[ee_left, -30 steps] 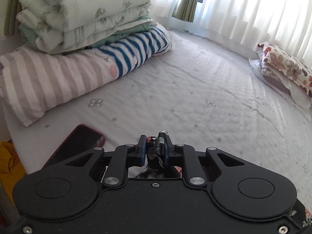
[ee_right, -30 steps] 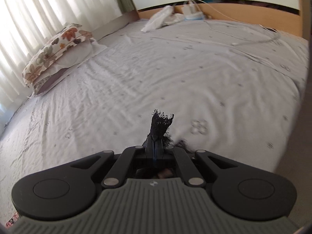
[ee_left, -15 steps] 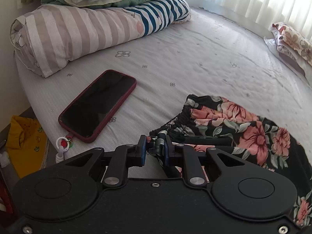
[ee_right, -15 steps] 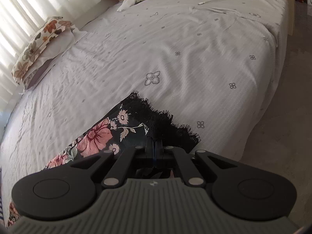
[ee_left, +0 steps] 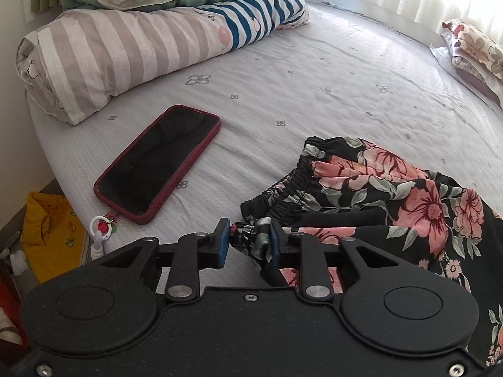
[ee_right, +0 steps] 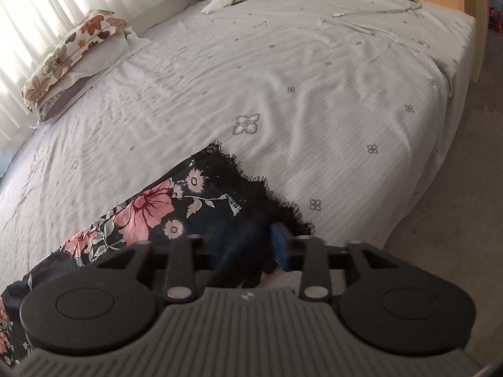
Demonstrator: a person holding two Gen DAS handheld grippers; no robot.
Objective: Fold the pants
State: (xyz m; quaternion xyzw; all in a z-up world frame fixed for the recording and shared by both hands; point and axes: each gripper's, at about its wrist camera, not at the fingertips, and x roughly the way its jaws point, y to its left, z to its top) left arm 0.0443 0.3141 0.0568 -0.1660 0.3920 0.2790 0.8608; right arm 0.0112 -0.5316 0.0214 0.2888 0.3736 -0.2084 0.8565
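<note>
The pants [ee_left: 393, 198] lie on the bed [ee_left: 314, 78], near its front edge, w/ the elastic waist end toward the phone [ee_left: 157, 163] and the lace hem [ee_right: 251, 188] at the other end. The step in hand looks like the lay-down: pants are spread on the sheet and both grips are being let go. The left hand-held gripper [ee_left: 248, 243] has its jaws just been opening; a bunch of waist cloth is between the blue pads [ee_left: 222, 242] but the left pad stands clear of it, so it is released, not clenched. The right hand-held gripper [ee_right: 251, 248] has also just been opening, wide now; dark cloth near the hem lies between the jaws and only one blue pad is plain to see, the other side is lost in the black cloth. The fabric is not flat yet, approx. at the waist it is bunched and rumpled. Next move, I judge: pull both grippers back off the cloth, smooth it, then re-grip one end at two corners to bring it over the other end. Care is needed not to drag the phone, which is just beside the waist.
</note>
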